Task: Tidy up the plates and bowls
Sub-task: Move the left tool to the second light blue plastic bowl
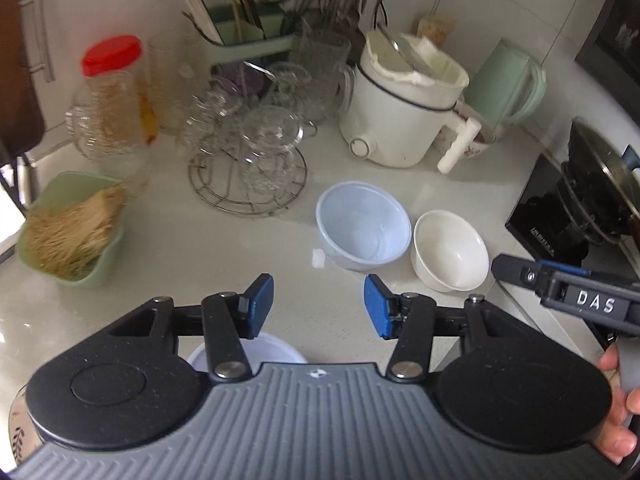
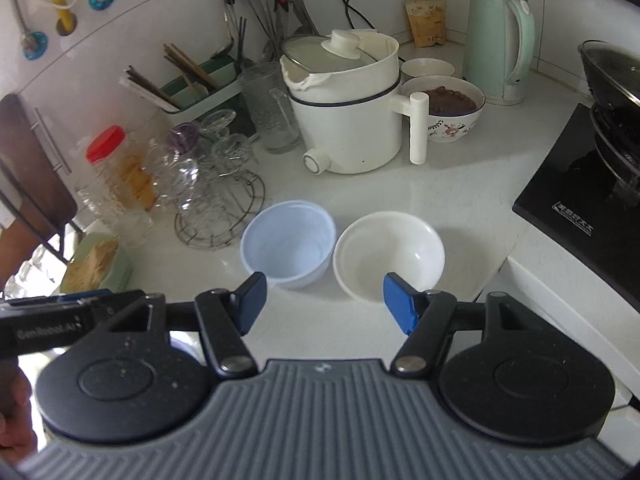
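Observation:
A pale blue plastic bowl (image 1: pixel 363 226) and a white ceramic bowl (image 1: pixel 450 250) stand side by side on the white counter, upright and empty. They also show in the right wrist view, blue bowl (image 2: pixel 288 245) left of white bowl (image 2: pixel 389 257). My left gripper (image 1: pixel 319 307) is open and empty, just short of the blue bowl. A white rim (image 1: pixel 276 350) shows under its left finger. My right gripper (image 2: pixel 325 303) is open and empty, hovering before both bowls; its right pad overlaps the white bowl's near rim. The right gripper's body (image 1: pixel 568 294) shows at the left view's right edge.
A wire rack of glass cups (image 1: pixel 248 148), a red-lidded jar (image 1: pixel 116 100) and a green tray of toothpicks (image 1: pixel 72 228) stand to the left. A white electric pot (image 2: pixel 348 108), a filled patterned bowl (image 2: pixel 444 108), a green kettle (image 2: pixel 500 44) stand behind. A black cooktop (image 2: pixel 580 192) lies right.

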`<state>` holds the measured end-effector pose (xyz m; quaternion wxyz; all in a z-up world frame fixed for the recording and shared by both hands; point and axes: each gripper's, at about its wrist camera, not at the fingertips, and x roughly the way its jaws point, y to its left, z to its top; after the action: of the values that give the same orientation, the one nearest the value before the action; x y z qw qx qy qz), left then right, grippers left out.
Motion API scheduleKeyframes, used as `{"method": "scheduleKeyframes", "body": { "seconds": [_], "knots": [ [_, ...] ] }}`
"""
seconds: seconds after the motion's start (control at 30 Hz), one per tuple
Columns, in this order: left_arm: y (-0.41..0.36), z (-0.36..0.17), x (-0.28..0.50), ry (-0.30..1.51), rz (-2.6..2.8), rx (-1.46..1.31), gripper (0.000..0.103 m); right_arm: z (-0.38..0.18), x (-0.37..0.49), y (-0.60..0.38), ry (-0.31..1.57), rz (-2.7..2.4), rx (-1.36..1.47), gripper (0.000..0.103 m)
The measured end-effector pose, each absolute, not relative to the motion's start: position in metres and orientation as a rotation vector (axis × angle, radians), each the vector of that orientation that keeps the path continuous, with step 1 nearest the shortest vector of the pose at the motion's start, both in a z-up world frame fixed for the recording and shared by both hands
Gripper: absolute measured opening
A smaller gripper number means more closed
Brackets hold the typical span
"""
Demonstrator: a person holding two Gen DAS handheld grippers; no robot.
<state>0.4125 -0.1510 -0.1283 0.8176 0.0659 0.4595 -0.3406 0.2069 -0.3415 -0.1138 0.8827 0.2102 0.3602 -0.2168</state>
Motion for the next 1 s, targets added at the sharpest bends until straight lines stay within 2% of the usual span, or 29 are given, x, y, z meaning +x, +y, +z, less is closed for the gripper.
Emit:
{"method": "scheduleKeyframes", "body": {
  "seconds": [0.33,0.73,0.9,0.97,1.0],
  "knots": [
    [-0.217,-0.152,0.430,0.992,-0.727,0.270,0.058,-0.139,0.242,-0.398,0.808,-0.441,0.494,0.067],
    [-0.256,-0.193,0.469,1.118,-0.689,0.200,0.057,-0.165,0.285,-0.421,0.845,-0.320,0.464,0.064],
    [-0.259,-0.208,0.489,1.183,-0.644,0.146,0.057,-0.177,0.314,-0.419,0.867,-0.264,0.433,0.053],
    [-0.259,-0.215,0.495,1.209,-0.638,0.123,0.056,-0.182,0.327,-0.416,0.879,-0.255,0.402,0.038],
    [-0.261,-0.219,0.497,1.225,-0.637,0.122,0.056,-0.185,0.335,-0.414,0.898,-0.263,0.376,0.035]
  ]
}}
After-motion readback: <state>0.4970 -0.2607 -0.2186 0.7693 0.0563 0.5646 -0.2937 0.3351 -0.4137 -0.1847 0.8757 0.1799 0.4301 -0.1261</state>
